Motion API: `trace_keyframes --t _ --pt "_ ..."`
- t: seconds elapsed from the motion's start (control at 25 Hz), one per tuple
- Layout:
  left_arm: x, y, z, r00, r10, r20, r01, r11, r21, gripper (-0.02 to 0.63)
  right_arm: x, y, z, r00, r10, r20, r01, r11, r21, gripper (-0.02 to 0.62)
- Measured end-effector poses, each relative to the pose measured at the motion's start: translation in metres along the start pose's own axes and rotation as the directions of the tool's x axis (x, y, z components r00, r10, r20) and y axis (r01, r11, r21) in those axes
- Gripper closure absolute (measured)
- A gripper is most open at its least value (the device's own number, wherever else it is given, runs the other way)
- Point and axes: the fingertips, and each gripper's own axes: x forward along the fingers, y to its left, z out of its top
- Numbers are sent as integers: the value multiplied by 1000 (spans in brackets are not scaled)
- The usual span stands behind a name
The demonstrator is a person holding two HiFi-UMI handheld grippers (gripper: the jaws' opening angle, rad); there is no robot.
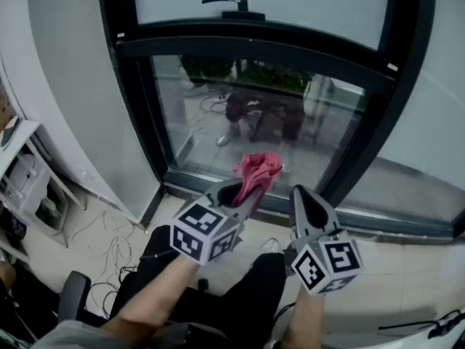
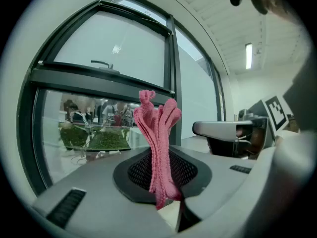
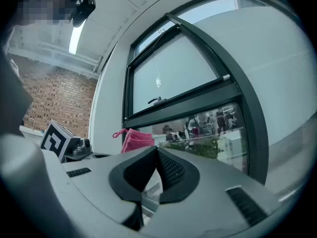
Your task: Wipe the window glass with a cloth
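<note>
A pink cloth (image 1: 258, 169) sticks up bunched from my left gripper (image 1: 249, 190), which is shut on it just short of the lower window glass (image 1: 261, 122). In the left gripper view the cloth (image 2: 158, 148) stands upright between the dark pads, with the glass (image 2: 94, 128) behind it. My right gripper (image 1: 305, 198) is beside the left one, to its right, shut with nothing between its jaws. In the right gripper view the jaws (image 3: 156, 175) meet, and the cloth (image 3: 133, 140) shows at the left before the glass (image 3: 208, 128).
The dark window frame (image 1: 240, 43) carries a handle (image 1: 225, 2) on its upper sash. A white shelf unit (image 1: 29, 184) stands at the left, with loose cables (image 1: 109, 249) on the floor. A person's legs (image 1: 218, 297) sit below the grippers.
</note>
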Motion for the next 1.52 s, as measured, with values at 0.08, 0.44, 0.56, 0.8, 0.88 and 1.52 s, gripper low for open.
trace_keyframes --t 0.08,0.44,0.56,0.8,0.88,1.52 --pt "7 1 1 1000 -5 0 5 1000 10 541 -2 -4 -1 1000 -11 7 10 1000 21 595" --pt "48 13 -9 999 -11 -36 13 999 39 541 10 -23 -25 998 -44 -41 44 999 -2 595" --pt "71 16 -3 999 -33 -33 35 998 49 541 20 -29 -33 997 -48 -64 48 999 -15 595" --pt "104 15 15 997 -70 -21 72 993 97 541 43 -69 -12 992 -121 -29 119 992 -51 595" --pt "115 15 26 997 -76 -16 77 990 117 541 48 -86 -1 986 -168 -11 168 984 -53 595" --pt "287 -33 106 982 -182 50 166 960 225 541 25 -198 28 928 -370 32 371 928 -21 594"
